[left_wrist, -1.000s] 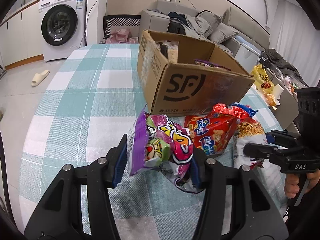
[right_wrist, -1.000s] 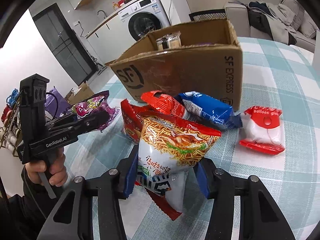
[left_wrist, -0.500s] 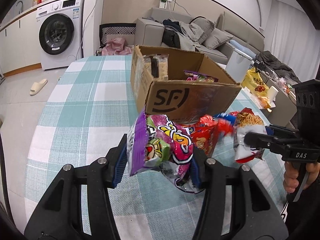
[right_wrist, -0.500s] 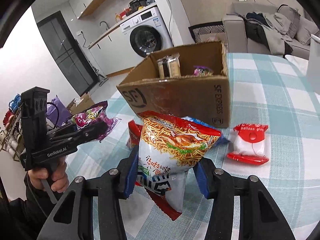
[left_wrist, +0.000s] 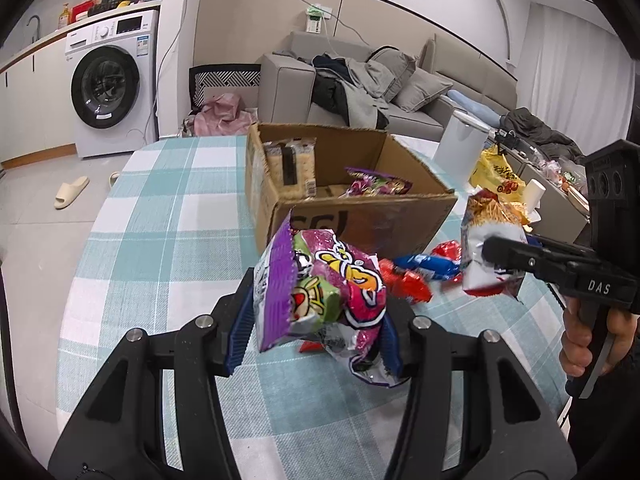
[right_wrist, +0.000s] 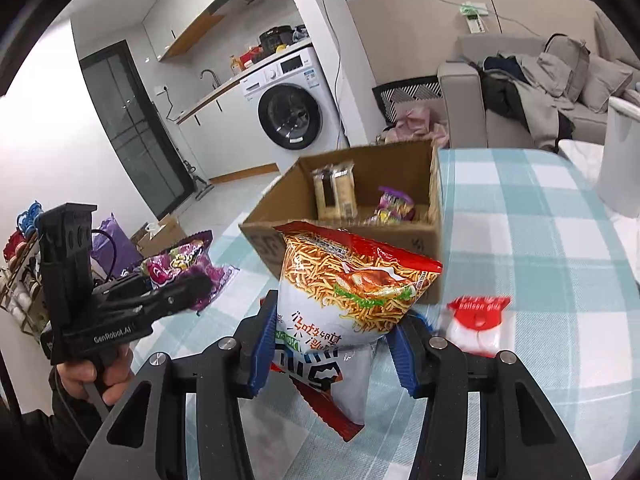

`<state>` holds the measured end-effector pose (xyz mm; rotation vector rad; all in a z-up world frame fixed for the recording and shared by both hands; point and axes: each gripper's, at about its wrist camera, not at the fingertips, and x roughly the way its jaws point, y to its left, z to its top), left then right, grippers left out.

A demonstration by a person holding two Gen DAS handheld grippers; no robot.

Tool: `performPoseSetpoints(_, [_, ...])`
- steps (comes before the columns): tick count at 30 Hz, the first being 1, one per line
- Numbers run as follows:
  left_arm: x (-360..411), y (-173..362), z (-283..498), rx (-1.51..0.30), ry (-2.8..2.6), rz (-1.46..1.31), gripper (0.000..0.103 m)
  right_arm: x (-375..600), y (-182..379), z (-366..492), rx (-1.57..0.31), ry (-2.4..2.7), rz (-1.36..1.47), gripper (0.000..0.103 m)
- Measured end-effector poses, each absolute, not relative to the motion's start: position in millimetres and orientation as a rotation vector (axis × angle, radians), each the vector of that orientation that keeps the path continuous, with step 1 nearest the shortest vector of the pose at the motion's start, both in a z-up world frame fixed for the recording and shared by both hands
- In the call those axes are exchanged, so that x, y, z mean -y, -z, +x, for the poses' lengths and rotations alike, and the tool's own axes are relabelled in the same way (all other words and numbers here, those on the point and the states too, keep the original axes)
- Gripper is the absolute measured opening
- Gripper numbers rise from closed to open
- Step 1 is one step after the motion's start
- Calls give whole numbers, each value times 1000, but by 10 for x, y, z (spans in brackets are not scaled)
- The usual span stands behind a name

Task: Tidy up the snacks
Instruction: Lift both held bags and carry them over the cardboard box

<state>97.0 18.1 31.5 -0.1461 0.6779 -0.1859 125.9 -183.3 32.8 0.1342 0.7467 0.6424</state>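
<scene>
My left gripper (left_wrist: pixel 316 328) is shut on a purple and pink snack bag (left_wrist: pixel 320 292), held above the table in front of the open cardboard box (left_wrist: pixel 360 216). My right gripper (right_wrist: pixel 334 344) is shut on a noodle snack bag (right_wrist: pixel 352 288), also held up near the box (right_wrist: pixel 434 196). The box holds cracker packs (left_wrist: pixel 290 160) and a purple bag (left_wrist: pixel 378 184). The noodle bag also shows in the left wrist view (left_wrist: pixel 488 248), and the purple bag in the right wrist view (right_wrist: pixel 180 260).
Red and blue snack packs (left_wrist: pixel 416 276) lie on the checked tablecloth (left_wrist: pixel 168 216) by the box. A red and white pack (right_wrist: pixel 478 324) lies to the right. A white bin (right_wrist: pixel 622 156) stands at the table's right edge. A sofa and washing machine stand behind.
Both grippers have risen with their bags and now look down into the box from higher up. The noodle bag has left the pile on the table.
</scene>
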Motion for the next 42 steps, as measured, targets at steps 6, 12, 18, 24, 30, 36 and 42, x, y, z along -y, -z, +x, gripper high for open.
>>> performPoseSetpoints(6, [-87,-469,985,-654,205,-136,49,1824,-477,1302,-720,-628,131,50])
performPoseSetpoints(12, [-37,-627,1018,-631,207,-131,49,1809,-598,1367,-696,-615,133,50])
performPoseSetpoints(18, [-27,-741,1107,-615,205,-137,49,1773,-681,1486,-682,-601,127,50])
performPoseSetpoints(24, [-5,-789,1223,-613,199,-135,49,1739,-718,1584,-678,-587,135,50])
performPoseSetpoints(30, [25,-824,1369,-612,194,-135,49,1711,-725,1697,-685,-570,135,50])
performPoseSetpoints(36, [66,-826,1519,-617,196,-138,50,1678,-749,1781,-688,-558,129,50])
performPoseSetpoints(42, [92,-806,1682,-623,181,-136,49,1632,-743,1907,-698,-557,128,50])
